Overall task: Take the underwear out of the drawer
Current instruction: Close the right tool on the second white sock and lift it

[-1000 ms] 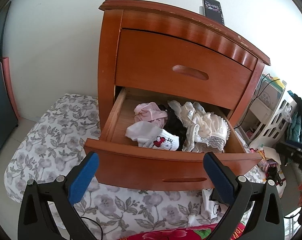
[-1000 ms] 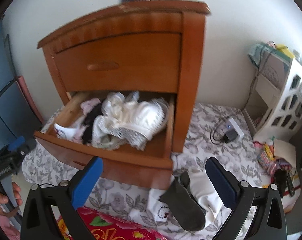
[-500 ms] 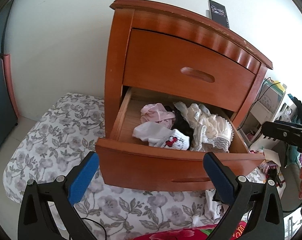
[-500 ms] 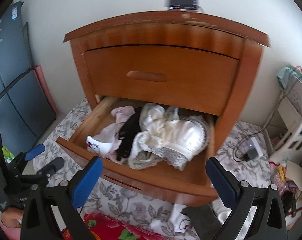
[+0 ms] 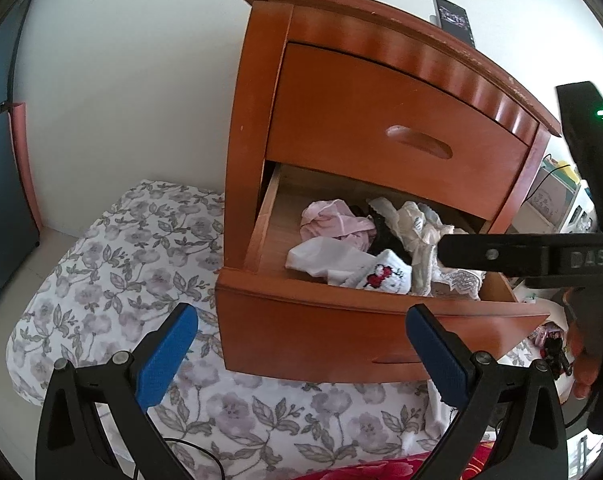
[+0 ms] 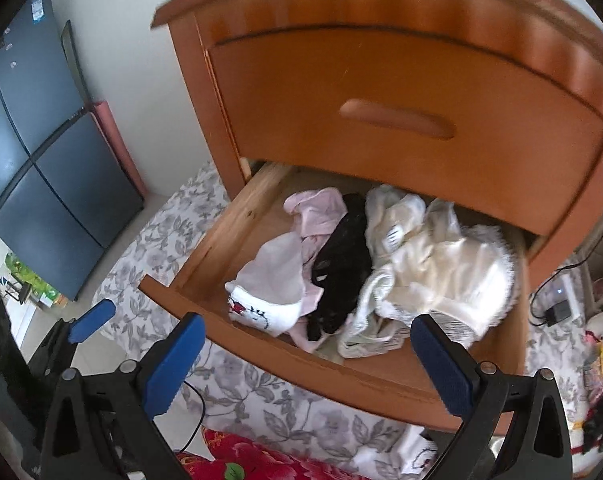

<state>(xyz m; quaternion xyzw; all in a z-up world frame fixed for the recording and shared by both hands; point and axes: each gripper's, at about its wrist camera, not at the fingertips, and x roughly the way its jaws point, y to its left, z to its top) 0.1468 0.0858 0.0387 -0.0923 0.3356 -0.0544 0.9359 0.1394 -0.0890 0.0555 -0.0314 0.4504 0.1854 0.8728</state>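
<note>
Underwear (image 6: 365,264) is sitting in a heap inside the pulled-out lower drawer (image 6: 237,332) of the wooden nightstand (image 5: 257,128): pink piece (image 6: 321,208) at back left, white piece with a red cartoon print (image 6: 269,292) at front left, black piece (image 6: 345,256) running through the middle, cream lace-trimmed pile (image 6: 441,264) filling the right side. Nothing is being gripped.

Right gripper (image 6: 305,356) is hanging over the drawer's front edge, blue pads (image 6: 173,364) spread wide, empty. Its right pad is overlapping the cream pile's front edge in the wrist view; contact can't be confirmed. In the left wrist view its black finger is reaching in from the right across the cream pile.

Left gripper (image 5: 297,356) is sitting low in front of the drawer, pads (image 5: 165,356) also spread wide, empty, well short of the clothes.

Upper drawer (image 5: 389,132) is sitting closed. A phone (image 5: 453,20) is standing on top of the nightstand against the wall. Floral sheet (image 5: 113,264) is covering the surface beneath, with a red floral fabric (image 6: 253,456) at the near edge. A dark panelled cabinet (image 6: 37,152) is standing at left; a charger with cable (image 6: 557,312) is lying at right.
</note>
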